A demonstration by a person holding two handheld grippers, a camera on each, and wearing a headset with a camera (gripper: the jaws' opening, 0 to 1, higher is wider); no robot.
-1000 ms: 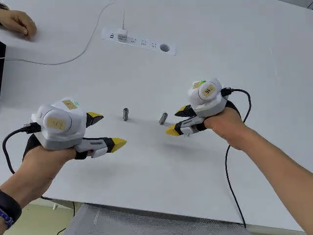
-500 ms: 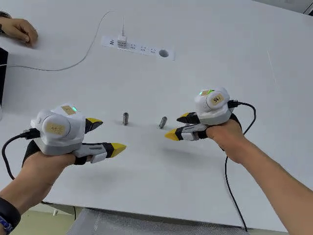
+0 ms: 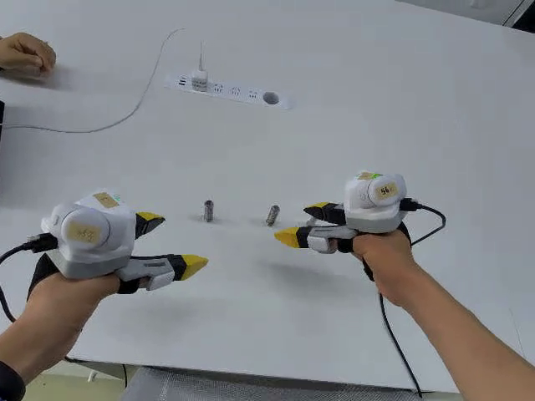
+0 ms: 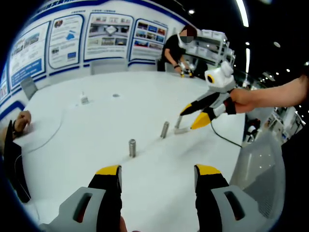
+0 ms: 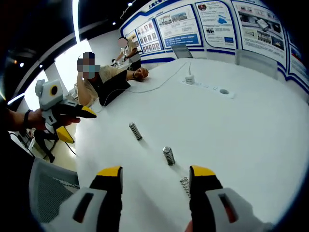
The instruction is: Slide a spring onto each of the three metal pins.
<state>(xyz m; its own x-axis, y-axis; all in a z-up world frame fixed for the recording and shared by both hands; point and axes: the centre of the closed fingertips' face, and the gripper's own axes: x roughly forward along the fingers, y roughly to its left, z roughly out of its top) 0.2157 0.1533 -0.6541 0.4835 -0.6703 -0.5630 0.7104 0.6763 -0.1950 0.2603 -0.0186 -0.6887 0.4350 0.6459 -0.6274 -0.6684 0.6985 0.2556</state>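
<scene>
Closest in, lower left of the head view, the left gripper (image 3: pixel 175 242) hangs just over the table (image 3: pixel 251 326) with its jaws spread wide and nothing between them. A bit further in, centre-right of the frame, the right gripper (image 3: pixel 298 221) is the same deal: jaws apart, empty, tips pointing left toward the middle of the frame.

The bit that matters, imo: in the right gripper view the nearest spring (image 5: pixel 185 186) sits at the bottom of the frame, in the gap but hard up beside the right-hand jaw, not centred. Can't tell if it's actually touching. It stands on end, long axis up off the table, so the jaws would come at it from the side.

Next up the frame is the middle spring (image 5: pixel 168 155), also upright. Then comes the far spring (image 5: pixel 135 131), toward the upper left, which is the one nearer the left gripper. So the right hand is clearly closer for the first two, the left for the last.

No idea whether there's a pin inside each coil, it's too small to see.

Way back, upper centre of the head view, there's a power strip (image 3: pixel 230 89), and in the upper-left corner someone's hand (image 3: pixel 25 52) rests on the table.
</scene>
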